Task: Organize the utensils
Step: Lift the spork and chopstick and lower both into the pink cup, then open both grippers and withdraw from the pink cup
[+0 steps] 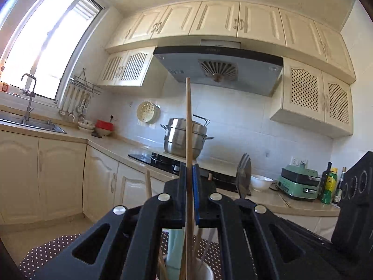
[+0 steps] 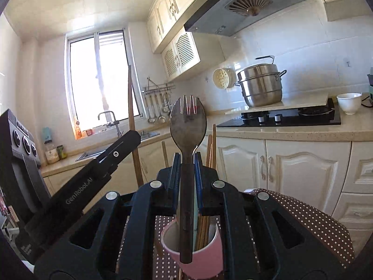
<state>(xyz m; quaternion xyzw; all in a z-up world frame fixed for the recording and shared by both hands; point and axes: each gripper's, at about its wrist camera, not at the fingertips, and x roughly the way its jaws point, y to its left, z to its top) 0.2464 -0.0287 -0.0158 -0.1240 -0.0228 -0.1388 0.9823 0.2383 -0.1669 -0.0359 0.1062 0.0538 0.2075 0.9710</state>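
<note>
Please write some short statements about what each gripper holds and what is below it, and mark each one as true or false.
1. The left gripper is shut on a wooden chopstick. True.
2. The right gripper holds a knife. False: it is shut on a metal spork with short tines at its tip.
3. A pink cup with more utensils in it stands below the right gripper. True.
4. The cup stands on bare wood. False: it stands on a brown cloth with white dots.
5. The steel pot sits in the sink. False: it sits by the stove.
</note>
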